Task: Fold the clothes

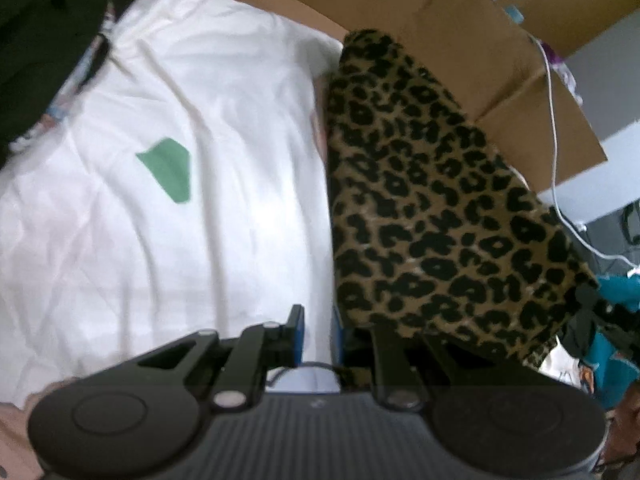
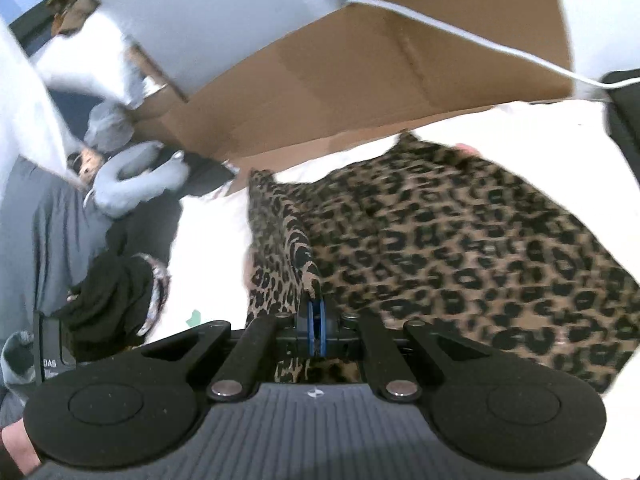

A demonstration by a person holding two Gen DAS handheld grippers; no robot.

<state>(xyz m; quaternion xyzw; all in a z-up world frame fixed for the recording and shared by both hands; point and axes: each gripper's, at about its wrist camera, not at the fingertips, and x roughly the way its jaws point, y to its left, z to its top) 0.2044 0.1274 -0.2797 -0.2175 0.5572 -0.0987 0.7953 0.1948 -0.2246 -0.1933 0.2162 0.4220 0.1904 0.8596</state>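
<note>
A leopard-print garment (image 1: 432, 208) hangs in a raised fold at the right of the left wrist view, above a white cloth (image 1: 120, 240) with a green patch (image 1: 168, 168). My left gripper (image 1: 318, 334) stands slightly open. White cloth shows in the gap between its fingers, and the leopard fabric drapes over the right finger. In the right wrist view the same leopard garment (image 2: 460, 248) spreads across the white surface to the right. My right gripper (image 2: 316, 320) is shut on a folded edge of it, which rises from the blue pads.
An open cardboard box (image 2: 360, 80) lies just behind the garment, with a white cable (image 2: 480, 44) across it. Dark clothes (image 2: 112, 300) and a grey garment (image 2: 132, 184) are piled at the left. A teal garment (image 1: 616, 360) lies at the right edge.
</note>
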